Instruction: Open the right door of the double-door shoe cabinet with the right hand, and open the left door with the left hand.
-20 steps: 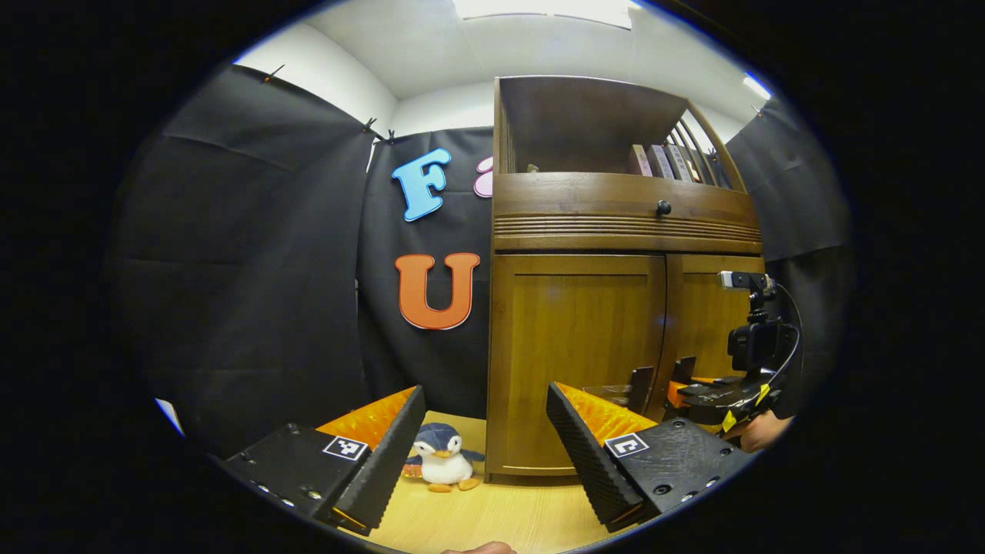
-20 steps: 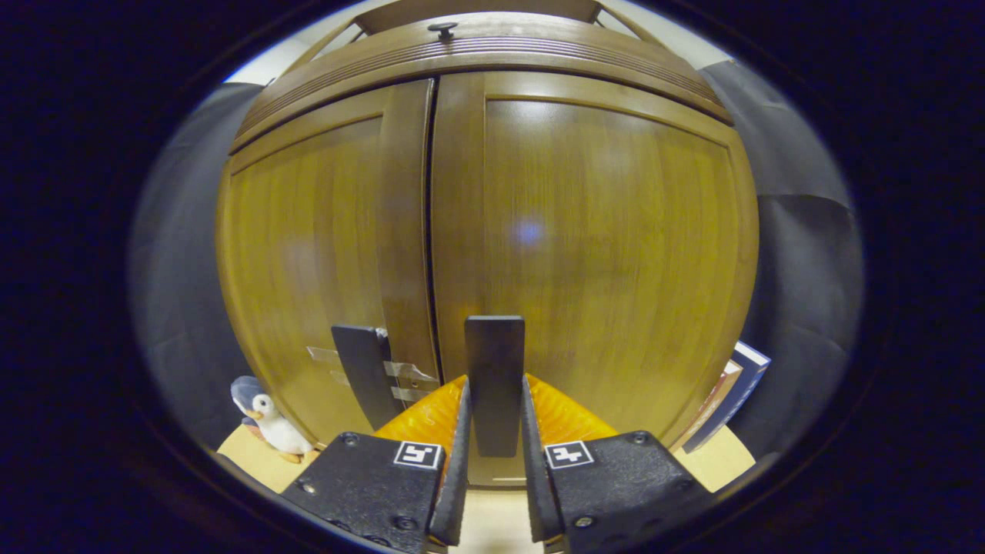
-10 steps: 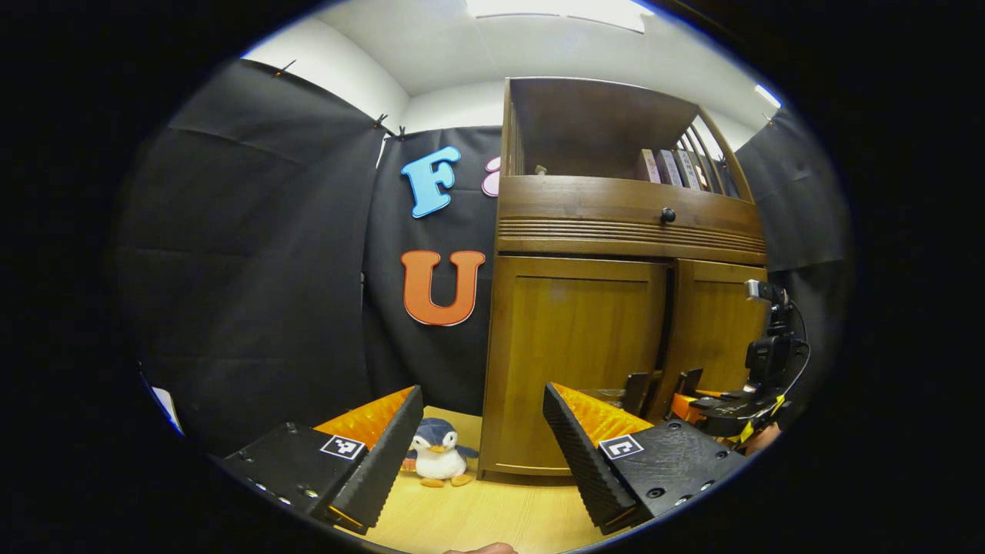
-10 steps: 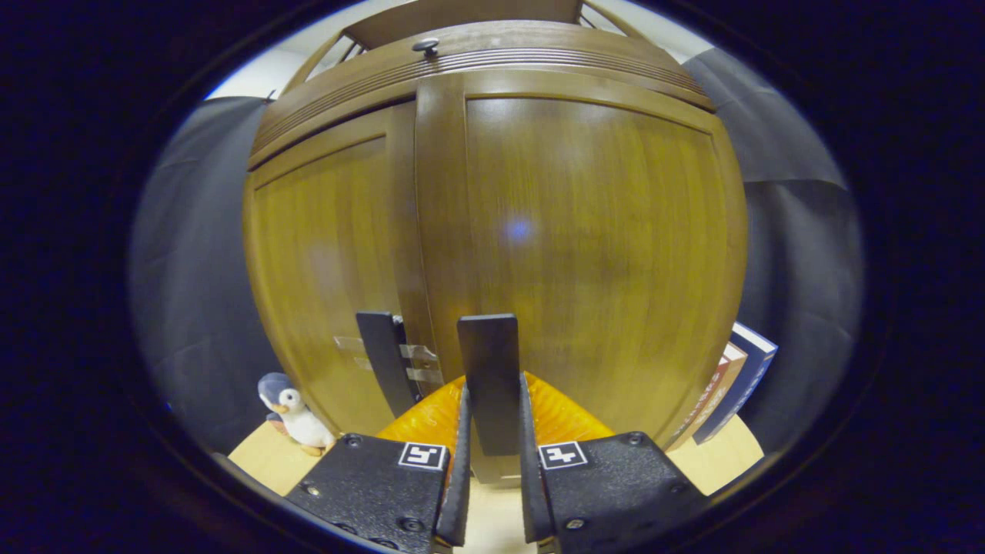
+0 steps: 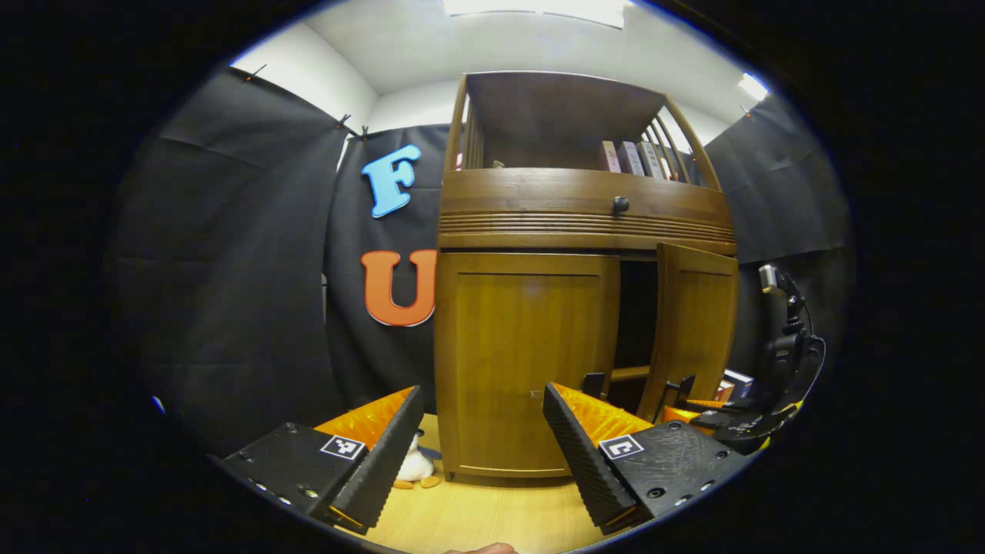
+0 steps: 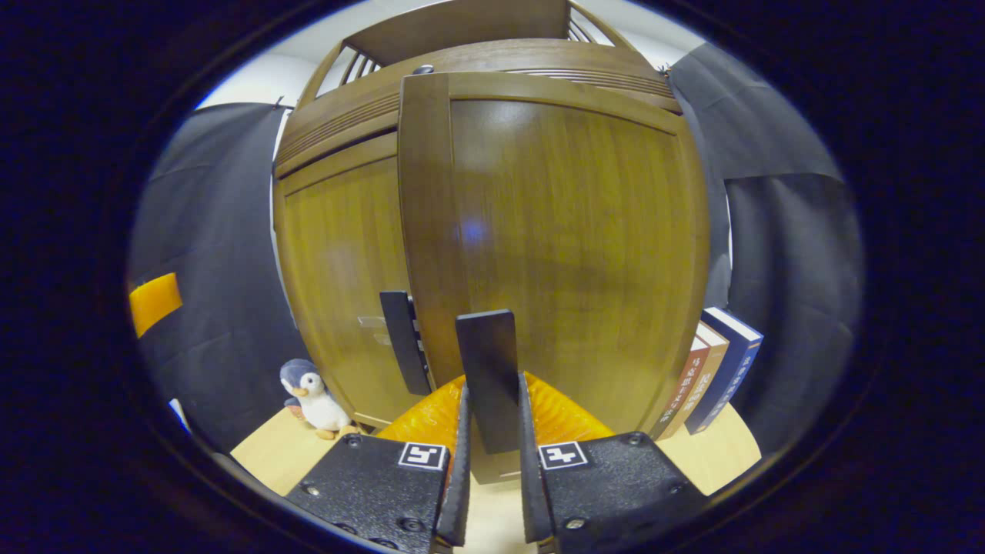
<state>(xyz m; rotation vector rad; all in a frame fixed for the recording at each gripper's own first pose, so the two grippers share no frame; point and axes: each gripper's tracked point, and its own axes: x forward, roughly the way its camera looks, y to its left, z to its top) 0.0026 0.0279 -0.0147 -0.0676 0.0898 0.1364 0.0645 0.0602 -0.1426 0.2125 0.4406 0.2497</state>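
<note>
while the right gripper stays pinched on the dark tab handle of the right door, that door stands partly swung out from the shoe cabinet, so the first step looks half done. the left gripper hangs wide apart, holding nothing, well short of the closed left door; next it would need to reach that door's tab.

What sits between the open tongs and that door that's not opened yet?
In the left gripper view, bare wooden tabletop lies between the left tongs and the closed left door.
</note>
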